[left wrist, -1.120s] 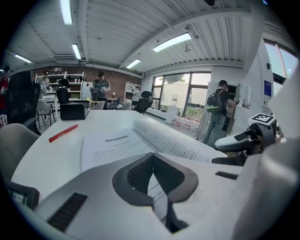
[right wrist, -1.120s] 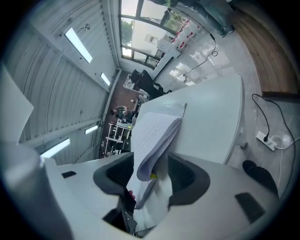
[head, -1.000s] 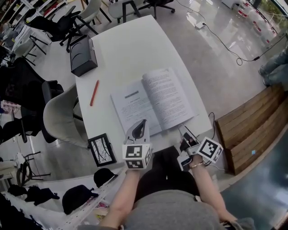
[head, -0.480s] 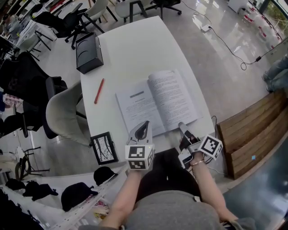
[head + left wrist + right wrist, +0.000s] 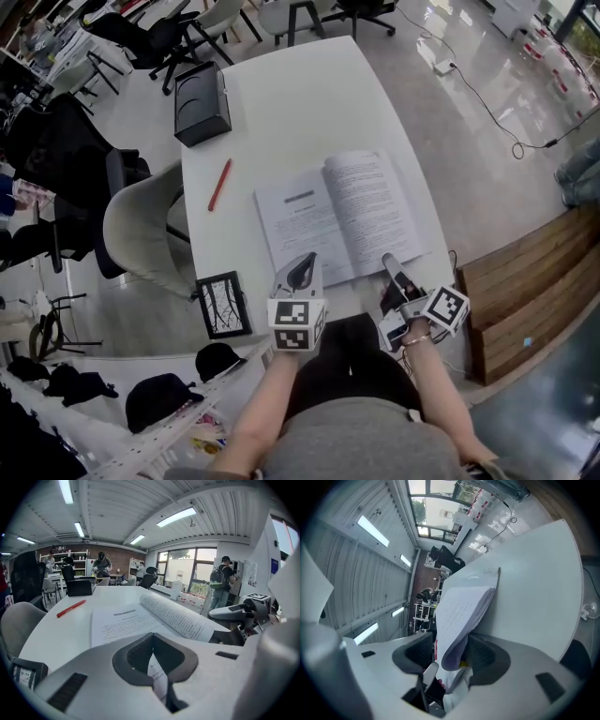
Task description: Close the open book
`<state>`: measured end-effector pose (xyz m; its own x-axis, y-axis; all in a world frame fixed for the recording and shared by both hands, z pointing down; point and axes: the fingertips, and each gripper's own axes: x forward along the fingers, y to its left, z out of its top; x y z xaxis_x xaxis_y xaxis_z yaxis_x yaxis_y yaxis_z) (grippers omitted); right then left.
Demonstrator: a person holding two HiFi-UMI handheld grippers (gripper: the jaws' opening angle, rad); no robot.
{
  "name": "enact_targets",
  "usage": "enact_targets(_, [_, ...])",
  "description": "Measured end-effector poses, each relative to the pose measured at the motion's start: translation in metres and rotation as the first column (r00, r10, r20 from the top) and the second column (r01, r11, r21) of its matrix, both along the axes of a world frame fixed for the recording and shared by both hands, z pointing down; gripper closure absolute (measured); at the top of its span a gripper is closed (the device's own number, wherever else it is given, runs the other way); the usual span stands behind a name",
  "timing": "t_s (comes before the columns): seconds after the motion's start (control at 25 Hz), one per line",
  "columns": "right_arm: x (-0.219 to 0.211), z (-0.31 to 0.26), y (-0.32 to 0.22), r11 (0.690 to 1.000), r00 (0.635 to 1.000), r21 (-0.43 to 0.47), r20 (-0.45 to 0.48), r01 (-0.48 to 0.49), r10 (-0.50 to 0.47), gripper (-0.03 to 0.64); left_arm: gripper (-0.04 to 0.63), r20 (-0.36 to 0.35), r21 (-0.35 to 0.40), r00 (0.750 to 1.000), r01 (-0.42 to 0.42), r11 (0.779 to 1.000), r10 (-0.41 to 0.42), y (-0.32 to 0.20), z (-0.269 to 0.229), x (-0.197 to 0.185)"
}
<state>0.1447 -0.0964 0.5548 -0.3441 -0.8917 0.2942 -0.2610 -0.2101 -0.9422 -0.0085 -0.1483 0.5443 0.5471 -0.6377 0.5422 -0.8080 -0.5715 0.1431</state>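
Observation:
The open book (image 5: 342,220) lies flat on the white table (image 5: 300,103), text pages up. My left gripper (image 5: 302,270) rests at the near edge of the left page; its jaws are shut tip to tip (image 5: 152,635), and the printed page shows through the gap behind the tips. My right gripper (image 5: 391,267) is at the book's near right corner. In the right gripper view its jaws (image 5: 450,644) stand wide apart, and the corner of the right-hand stack of pages (image 5: 461,606) sits between them, with a gap to the left jaw.
A red pen (image 5: 219,184) lies left of the book, and a black box (image 5: 202,103) stands at the table's far left corner. A grey chair (image 5: 141,230) and a framed picture (image 5: 223,305) are off the left edge. A wooden bench (image 5: 525,291) lies to the right.
My right gripper has edged forward to the book's near right corner. The left gripper has stayed at the left page's near edge.

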Motion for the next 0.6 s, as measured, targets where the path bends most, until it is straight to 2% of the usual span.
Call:
enact_targets(0.12, [0.001, -0.004, 0.0, 1.0, 0.998, 0.015, -0.067, 0.02, -0.019, 0.394, 0.589, 0.009, -0.017, 1.0, -0.001, 1.0, 0.001, -0.001, 0.002, 0.002])
enact_targets(0.32, [-0.003, -0.016, -0.002, 0.997, 0.993, 0.068, -0.114, 0.046, -0.038, 0.444, 0.589, 0.025, -0.014, 1.0, 0.002, 1.0, -0.002, -0.002, 0.004, 0.003])
enact_targets(0.48, [-0.002, -0.011, 0.009, 0.999, 0.979, -0.009, -0.2, 0.043, -0.044, 0.495, 0.589, 0.031, -0.013, 1.0, 0.003, 1.0, -0.002, -0.001, 0.005, 0.003])
enact_targets(0.6, [-0.007, -0.018, 0.008, 0.997, 0.966, 0.023, -0.254, 0.067, -0.059, 0.515, 0.589, 0.041, -0.008, 0.999, 0.007, 1.0, -0.006, -0.001, 0.004, 0.003])
